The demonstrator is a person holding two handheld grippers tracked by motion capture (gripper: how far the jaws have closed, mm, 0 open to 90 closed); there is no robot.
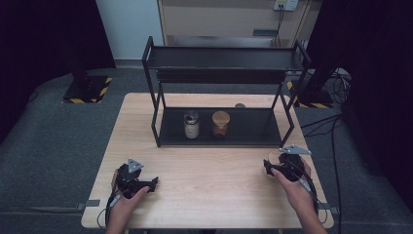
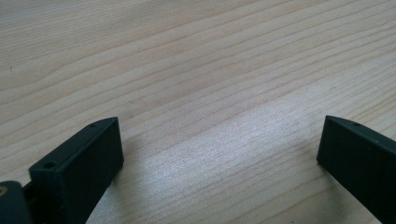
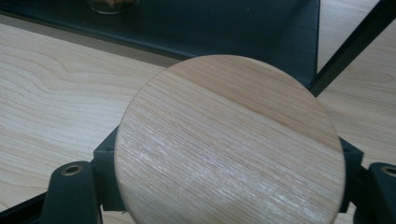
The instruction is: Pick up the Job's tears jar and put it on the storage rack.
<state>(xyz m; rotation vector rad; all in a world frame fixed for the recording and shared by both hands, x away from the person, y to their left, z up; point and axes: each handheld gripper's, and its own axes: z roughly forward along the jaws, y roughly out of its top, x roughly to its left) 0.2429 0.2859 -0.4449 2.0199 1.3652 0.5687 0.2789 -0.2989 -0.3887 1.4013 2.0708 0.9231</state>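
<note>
A: What stood on the surface [image 1: 204, 170]?

B: A black rack [image 1: 221, 126], its lower shelf holding two jars [image 1: 191, 125], probably so a third could join them.

A: And the right tool [image 1: 269, 168]?

B: It pinched a jar with a round wooden lid [image 3: 229, 144] near the surface's right edge, just before the rack, gripped at the sides to keep it upright.

A: The left tool [image 1: 154, 183]?

B: Spread wide, resting idle over bare wood, holding nothing.

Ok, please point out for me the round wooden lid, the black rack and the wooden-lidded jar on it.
round wooden lid [image 3: 229, 140]: right gripper view, middle of its top face.
black rack [image 1: 224, 57]: high view, upper shelf.
wooden-lidded jar [image 1: 220, 124]: high view, on the lower shelf, its side.
</note>
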